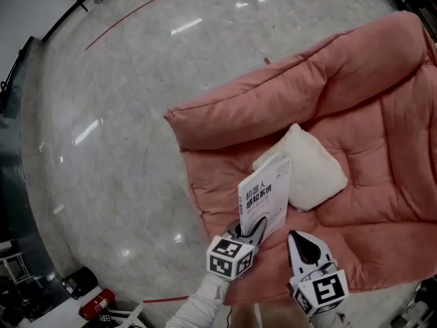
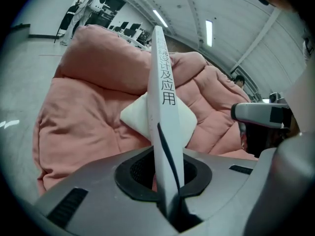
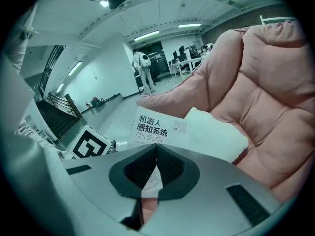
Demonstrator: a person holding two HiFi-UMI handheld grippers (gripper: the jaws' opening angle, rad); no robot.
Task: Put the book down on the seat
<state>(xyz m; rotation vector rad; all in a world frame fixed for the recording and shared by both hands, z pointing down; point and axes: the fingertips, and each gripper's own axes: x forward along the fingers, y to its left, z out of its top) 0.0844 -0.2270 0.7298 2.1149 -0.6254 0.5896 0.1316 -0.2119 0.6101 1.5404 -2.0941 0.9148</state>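
Note:
A white book (image 1: 265,195) with dark print on its cover stands upright in my left gripper (image 1: 254,229), which is shut on its lower edge. In the left gripper view its spine (image 2: 162,82) rises straight out of the left gripper (image 2: 170,200). The book hangs over the front of the pink padded seat (image 1: 382,121), just before a white pillow (image 1: 311,169) lying on it. My right gripper (image 1: 300,239) is beside the book on its right, shut and holding nothing. The right gripper view shows the cover (image 3: 160,127), the pillow (image 3: 216,134) and the right gripper (image 3: 156,144), its tips touching.
The seat (image 2: 83,97) lies on a polished stone floor (image 1: 116,115) with a red line (image 1: 123,20) across it. A red and black object (image 1: 95,305) lies at the lower left. A person (image 3: 140,68) stands far off among desks; a stair rail (image 3: 54,117) is at the left.

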